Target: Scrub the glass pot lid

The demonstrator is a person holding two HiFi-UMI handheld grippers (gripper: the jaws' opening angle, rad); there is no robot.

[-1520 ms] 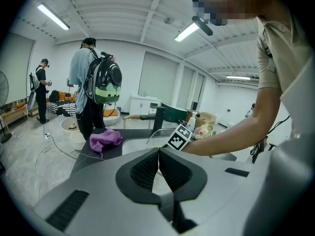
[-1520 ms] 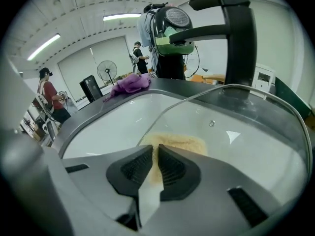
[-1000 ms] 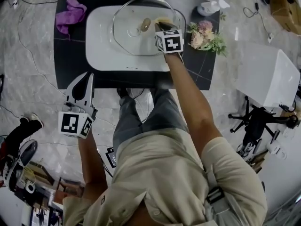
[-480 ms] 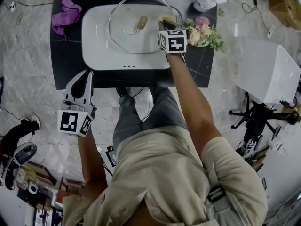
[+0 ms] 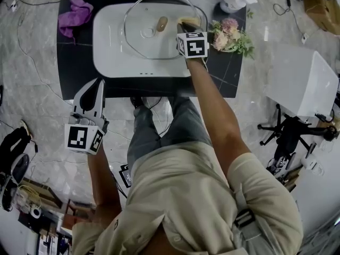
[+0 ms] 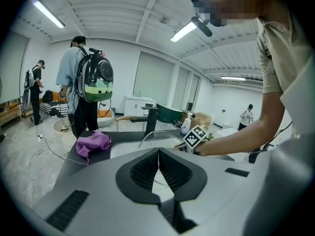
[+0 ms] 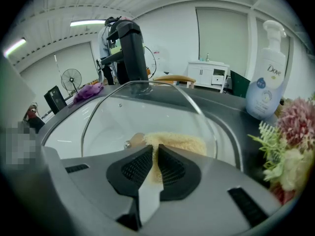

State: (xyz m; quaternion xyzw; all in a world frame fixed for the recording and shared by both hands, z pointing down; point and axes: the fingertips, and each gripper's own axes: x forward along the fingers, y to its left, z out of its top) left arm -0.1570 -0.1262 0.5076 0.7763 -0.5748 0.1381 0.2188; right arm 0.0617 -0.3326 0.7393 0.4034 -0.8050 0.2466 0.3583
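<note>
The glass pot lid [image 5: 151, 39] lies in the white sink basin [image 5: 111, 57], its wooden knob [image 5: 162, 23] near the middle. My right gripper [image 5: 186, 26] is over the lid's right edge, shut on a yellow sponge [image 5: 189, 20]. In the right gripper view the sponge [image 7: 177, 142] is pinched between the jaws and rests against the lid [image 7: 147, 109]. My left gripper [image 5: 98, 85] hangs low in front of the counter, far from the sink, shut with nothing in it. Its own view shows the pads [image 6: 147, 168] meeting, with the lid rim [image 6: 156, 133] beyond.
A black faucet [image 7: 130, 50] stands behind the basin. A purple cloth [image 5: 75, 14] lies on the black counter [image 5: 79, 73] at the left. A soap pump bottle [image 7: 268, 75] and a flower bunch [image 5: 229, 39] stand right of the basin. People stand in the room behind.
The right gripper with the sponge has shifted a little right and back left along the lid's right side. The left gripper has stayed put.
</note>
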